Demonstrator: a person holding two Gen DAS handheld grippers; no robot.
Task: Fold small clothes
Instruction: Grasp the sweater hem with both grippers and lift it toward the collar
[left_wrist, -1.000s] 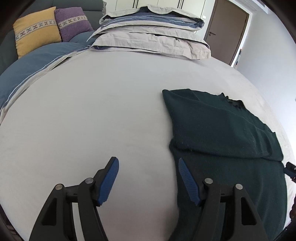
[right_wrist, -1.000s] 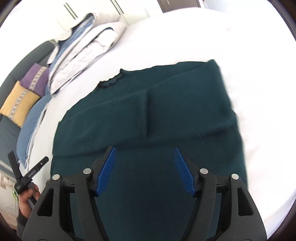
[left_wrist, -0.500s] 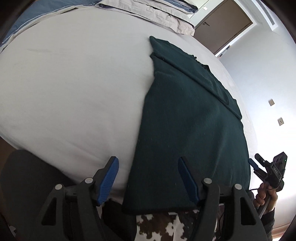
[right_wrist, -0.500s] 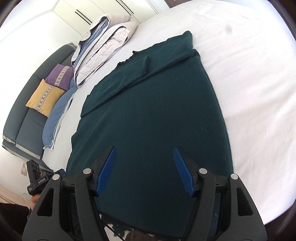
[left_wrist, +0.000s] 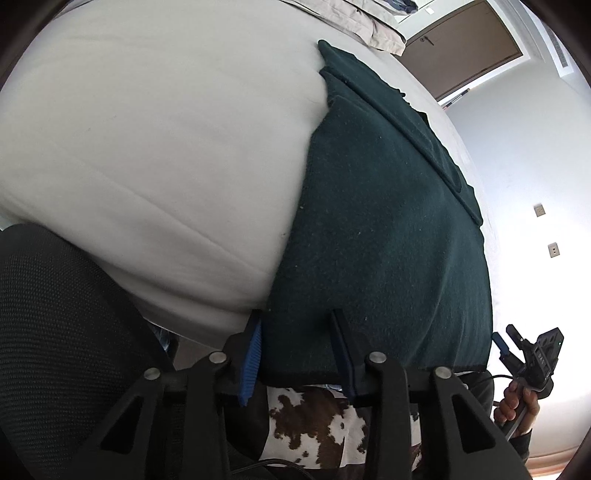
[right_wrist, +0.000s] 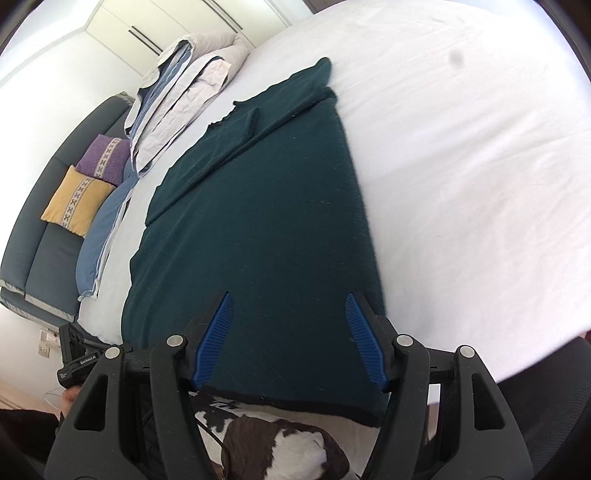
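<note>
A dark green knit garment (left_wrist: 384, 229) lies flat on the white bed (left_wrist: 147, 140), its sleeves folded across the far end, its hem hanging over the near edge. It also shows in the right wrist view (right_wrist: 266, 229). My left gripper (left_wrist: 295, 354) is open, its blue-padded fingers (left_wrist: 252, 360) on either side of the hem's left corner. My right gripper (right_wrist: 290, 339) is open over the hem near its right corner. The right gripper also appears far right in the left wrist view (left_wrist: 532, 354).
Folded bedding (right_wrist: 184, 81) is stacked at the bed's far end. A dark sofa with a yellow cushion (right_wrist: 77, 199) and a purple cushion (right_wrist: 105, 158) stands beyond. A brown-and-white patterned cloth (left_wrist: 317, 417) and a black mesh chair (left_wrist: 55, 332) lie below the bed edge. A door (left_wrist: 461, 48) is at the back.
Both grippers have pulled back from over the garment to the near edge of the bed. The left fingers have narrowed around the hem's left corner. The right stays open.
</note>
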